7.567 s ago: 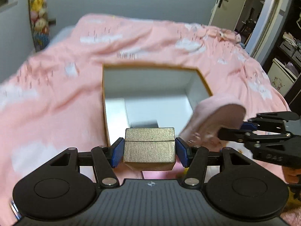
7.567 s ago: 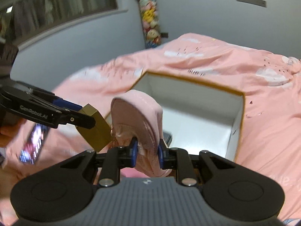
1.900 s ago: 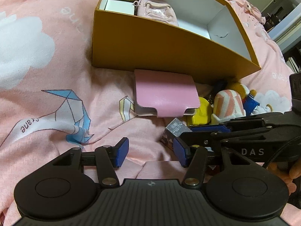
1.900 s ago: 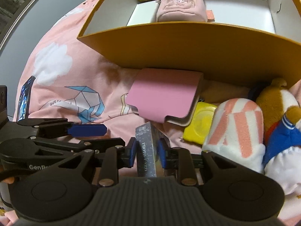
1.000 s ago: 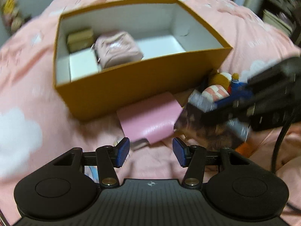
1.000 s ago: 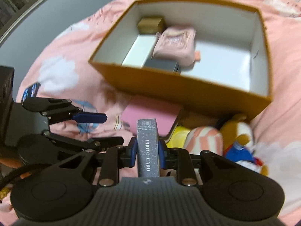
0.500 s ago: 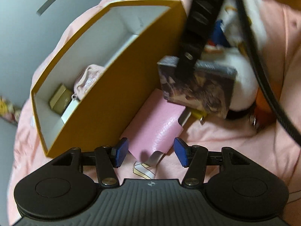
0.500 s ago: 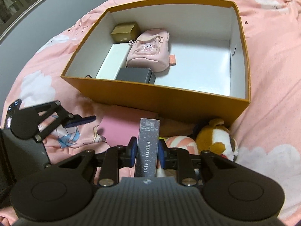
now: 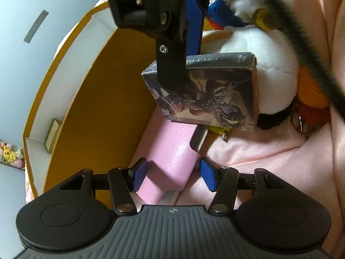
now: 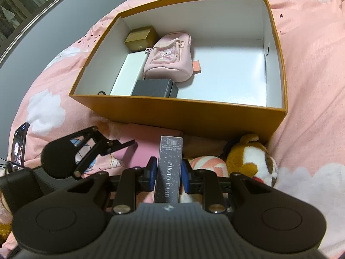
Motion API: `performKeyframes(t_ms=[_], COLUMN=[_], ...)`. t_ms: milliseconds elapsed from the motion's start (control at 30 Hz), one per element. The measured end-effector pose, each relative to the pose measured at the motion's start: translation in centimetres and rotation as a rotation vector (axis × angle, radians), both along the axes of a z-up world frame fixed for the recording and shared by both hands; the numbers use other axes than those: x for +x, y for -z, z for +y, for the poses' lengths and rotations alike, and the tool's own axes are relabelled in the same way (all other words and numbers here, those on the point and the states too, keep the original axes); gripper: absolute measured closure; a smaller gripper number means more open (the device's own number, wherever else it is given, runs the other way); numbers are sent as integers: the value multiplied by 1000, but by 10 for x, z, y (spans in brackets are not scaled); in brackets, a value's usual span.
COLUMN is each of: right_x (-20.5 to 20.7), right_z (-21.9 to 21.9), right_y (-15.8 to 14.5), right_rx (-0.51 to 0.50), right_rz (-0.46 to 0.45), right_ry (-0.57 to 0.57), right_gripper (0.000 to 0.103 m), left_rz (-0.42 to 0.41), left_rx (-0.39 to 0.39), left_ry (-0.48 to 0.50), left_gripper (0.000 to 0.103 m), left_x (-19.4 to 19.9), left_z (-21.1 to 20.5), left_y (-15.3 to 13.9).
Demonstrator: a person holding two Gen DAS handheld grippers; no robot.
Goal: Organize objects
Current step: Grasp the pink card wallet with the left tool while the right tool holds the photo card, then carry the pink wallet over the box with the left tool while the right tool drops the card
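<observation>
the pink case [image 9: 172, 151] lies on the bedspread [image 10: 312, 43] right against the outer wall of the orange box [image 10: 194, 114], and the left gripper [image 9: 173, 173] hangs just over its near end, tongs apart with a blue pad on each side and neither pressing yet. seen along those tongs, the case's long axis runs from about 6 o'clock up toward 12, tipped a little to 1, so the pads straddle its narrow width; closing there looks like the next step.

the right gripper [image 10: 167, 172] is clamped on the photo card box [image 10: 169, 170], held on edge above the case's far end, at 12 o'clock from the left tongs. the left hand is plainly the nearer one to the case.

the orange box sits at 12 o'clock from the right gripper, holding a gold box [image 10: 141, 36], a pink backpack [image 10: 170, 59] and a dark box [image 10: 154, 88]. plush toys [image 10: 250, 157] crowd at 2 o'clock. a phone [image 10: 19, 144] lies at 9 o'clock; grey wall beyond.
</observation>
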State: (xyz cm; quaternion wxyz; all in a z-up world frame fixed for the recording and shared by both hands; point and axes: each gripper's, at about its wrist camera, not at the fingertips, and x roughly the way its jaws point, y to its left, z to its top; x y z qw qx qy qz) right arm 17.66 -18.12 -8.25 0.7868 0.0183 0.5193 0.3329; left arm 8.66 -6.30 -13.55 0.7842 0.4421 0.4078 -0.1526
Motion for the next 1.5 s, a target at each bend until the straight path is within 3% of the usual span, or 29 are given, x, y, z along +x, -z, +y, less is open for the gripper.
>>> performKeyframes(t_ms=[400, 600, 800, 1067, 1300, 1500], right_x=[-4, -10, -15, -18, -18, -12], right_z=[-1, -8, -13, -21, -29, -31], right_y=[-4, -15, -30, -51, -76, -100], right_rx=[-4, 11, 24, 52, 96, 129], right_rz=[-15, -30, -81, -119, -151, -194], right_ry=[4, 19, 22, 30, 29, 30], right_gripper=[78, 79, 79, 79, 79, 79], left_rz=[-18, -25, -1, 130, 122, 46], left_rx=[-66, -170, -382, -828, -1023, -1131], left_ry=[-24, -99, -240, -508, -546, -559], left_gripper=[65, 73, 78, 81, 84, 85], left_x=[-13, -19, -19, -13, -2, 14], left_z=[4, 17, 41, 92, 122, 137], left_y=[-11, -34, -67, -112, -147, -179])
